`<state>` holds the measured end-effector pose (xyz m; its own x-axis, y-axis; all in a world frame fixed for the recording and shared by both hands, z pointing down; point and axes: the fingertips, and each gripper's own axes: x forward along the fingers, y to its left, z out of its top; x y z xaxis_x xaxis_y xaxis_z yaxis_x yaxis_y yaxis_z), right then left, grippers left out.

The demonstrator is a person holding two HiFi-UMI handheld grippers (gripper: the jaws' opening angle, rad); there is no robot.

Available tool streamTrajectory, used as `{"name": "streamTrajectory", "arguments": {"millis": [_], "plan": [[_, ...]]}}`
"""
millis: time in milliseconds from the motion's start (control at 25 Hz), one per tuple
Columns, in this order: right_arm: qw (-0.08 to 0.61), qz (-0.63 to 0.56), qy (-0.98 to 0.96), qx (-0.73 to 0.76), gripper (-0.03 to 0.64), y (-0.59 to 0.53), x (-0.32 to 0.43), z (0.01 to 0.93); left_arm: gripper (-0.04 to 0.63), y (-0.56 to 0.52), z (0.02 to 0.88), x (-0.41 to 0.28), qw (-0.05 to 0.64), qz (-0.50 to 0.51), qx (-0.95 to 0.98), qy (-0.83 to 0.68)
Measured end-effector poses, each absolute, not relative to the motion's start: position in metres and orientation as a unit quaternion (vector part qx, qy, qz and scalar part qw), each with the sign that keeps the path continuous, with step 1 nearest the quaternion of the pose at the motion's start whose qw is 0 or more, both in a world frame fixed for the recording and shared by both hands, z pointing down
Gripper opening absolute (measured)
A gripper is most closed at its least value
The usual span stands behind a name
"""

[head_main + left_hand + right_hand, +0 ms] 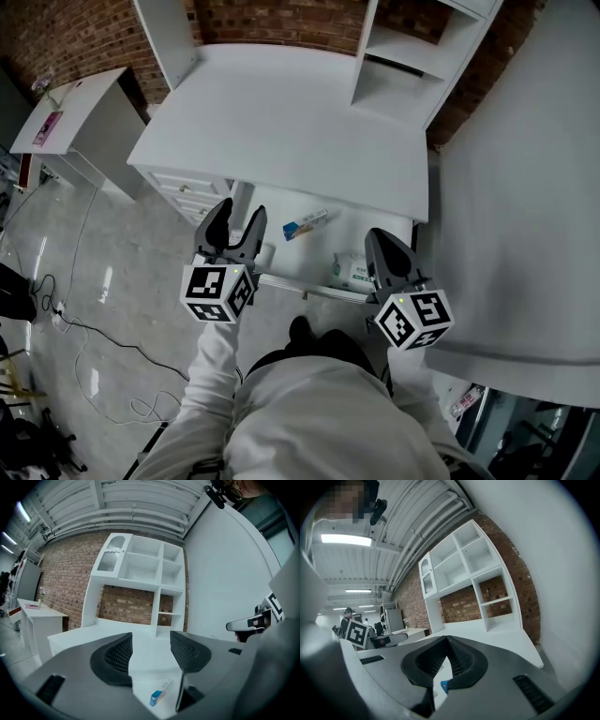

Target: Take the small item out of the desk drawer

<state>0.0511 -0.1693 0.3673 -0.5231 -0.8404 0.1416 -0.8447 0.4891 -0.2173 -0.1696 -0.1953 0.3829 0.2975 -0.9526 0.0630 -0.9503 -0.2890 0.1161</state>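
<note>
Standing wide apart and empty: jaws of left gripper (151, 646). Just ahead and below them, box (161, 693) lying flat in open drawer (356, 234). Tips together on nothing: right gripper (447, 641), pack (352, 272) just beside. Best handled thus: lower left over box, straddle its narrow sides, close once pads flank it.

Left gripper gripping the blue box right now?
No, the left gripper's jaws stand apart with nothing between them; the blue-and-white box lies below in the open drawer.
</note>
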Motion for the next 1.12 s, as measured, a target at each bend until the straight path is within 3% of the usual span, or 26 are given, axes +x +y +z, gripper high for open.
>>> {"name": "streamTrajectory", "arguments": {"millis": [560, 1120], "plan": [[-0.004, 0.132, -0.847, 0.515, 0.028, -0.209, 0.066, 0.366, 0.249, -0.248, 0.432, -0.132, 0.099, 0.064, 0.836, -0.536], [-0.008, 0.151, -0.835, 0.529, 0.028, -0.25, 0.084, 0.377, 0.249, -0.279, 0.546, -0.066, 0.14, 0.246, 0.869, -0.406]]}}
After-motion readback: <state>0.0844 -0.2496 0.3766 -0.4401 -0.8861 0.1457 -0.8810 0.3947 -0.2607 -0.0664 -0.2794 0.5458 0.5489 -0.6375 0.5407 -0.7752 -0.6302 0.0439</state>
